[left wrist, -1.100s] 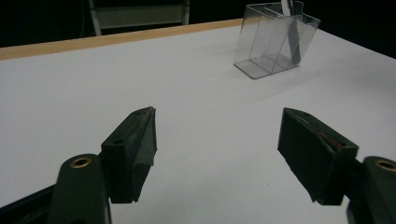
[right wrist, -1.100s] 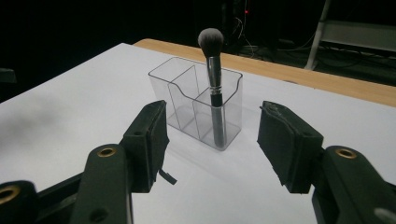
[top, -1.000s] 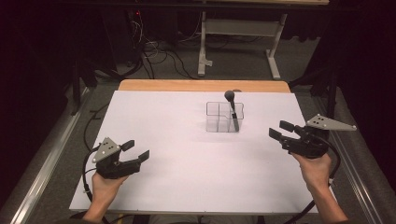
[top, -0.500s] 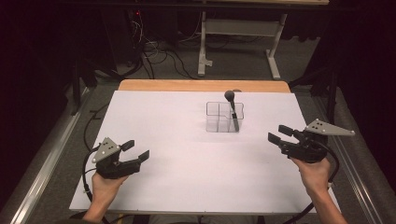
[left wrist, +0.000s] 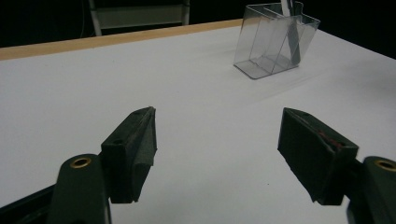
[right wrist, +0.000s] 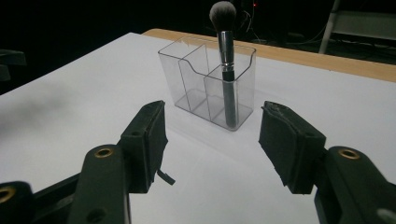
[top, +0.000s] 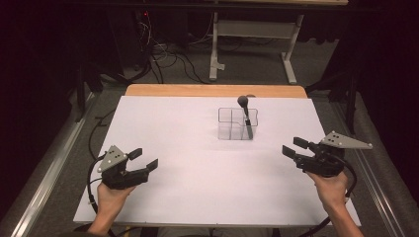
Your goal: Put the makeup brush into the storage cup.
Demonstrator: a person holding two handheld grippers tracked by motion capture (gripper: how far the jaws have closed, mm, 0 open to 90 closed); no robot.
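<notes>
A clear plastic organizer [top: 232, 126] with three compartments stands on the white table past its middle. A makeup brush [top: 245, 118] stands upright in its right-hand compartment, bristles up. My left gripper [top: 146, 159] is open near the front left of the table, far from the organizer, with nothing between its jaws. My right gripper [top: 291, 146] is open at the front right and points toward the organizer, well short of it. The right gripper view shows the open gripper [right wrist: 212, 130] framing the organizer [right wrist: 196, 84] and brush [right wrist: 226, 60]. In the left gripper view the open gripper [left wrist: 217, 140] faces bare table, with the organizer [left wrist: 271, 46] far off.
The white tabletop [top: 197, 148] has a wooden strip [top: 212, 90] along its far edge. Beyond it stand a metal table frame [top: 252, 44] and loose cables [top: 163, 54] on the floor. A metal rail [top: 49, 168] runs along the left side.
The right gripper has drifted slightly toward the near edge of the table. The left gripper, organizer and brush have not moved.
</notes>
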